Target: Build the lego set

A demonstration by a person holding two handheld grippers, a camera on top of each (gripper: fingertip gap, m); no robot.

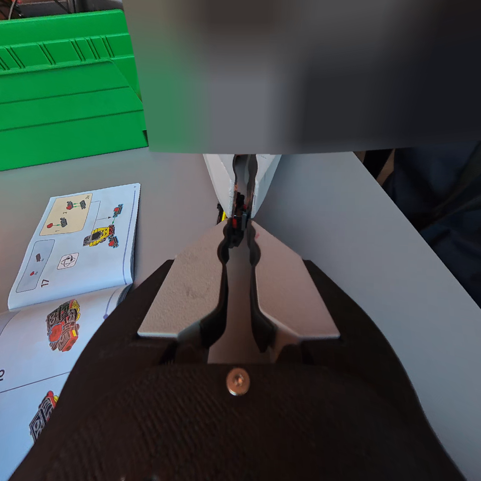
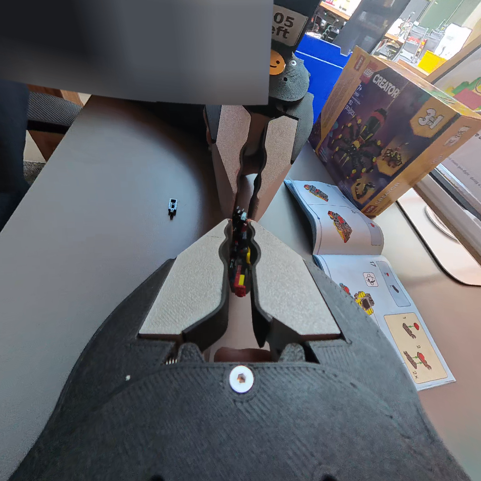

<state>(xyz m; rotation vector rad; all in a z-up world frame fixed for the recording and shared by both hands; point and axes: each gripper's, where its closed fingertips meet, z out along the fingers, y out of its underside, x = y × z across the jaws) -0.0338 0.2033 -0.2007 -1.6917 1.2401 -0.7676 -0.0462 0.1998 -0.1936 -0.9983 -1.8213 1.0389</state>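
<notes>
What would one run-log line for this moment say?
left gripper: shut on small piece | right gripper: shut on lego assembly | loose black piece: on table

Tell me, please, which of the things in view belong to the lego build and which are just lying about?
Belonging to the build:
- lego assembly, clamped in the right gripper
- small black piece, in the left gripper
- loose black piece on the table
- open instruction booklet
- set box

Lying about:
- green bin
- monitor stand
</notes>
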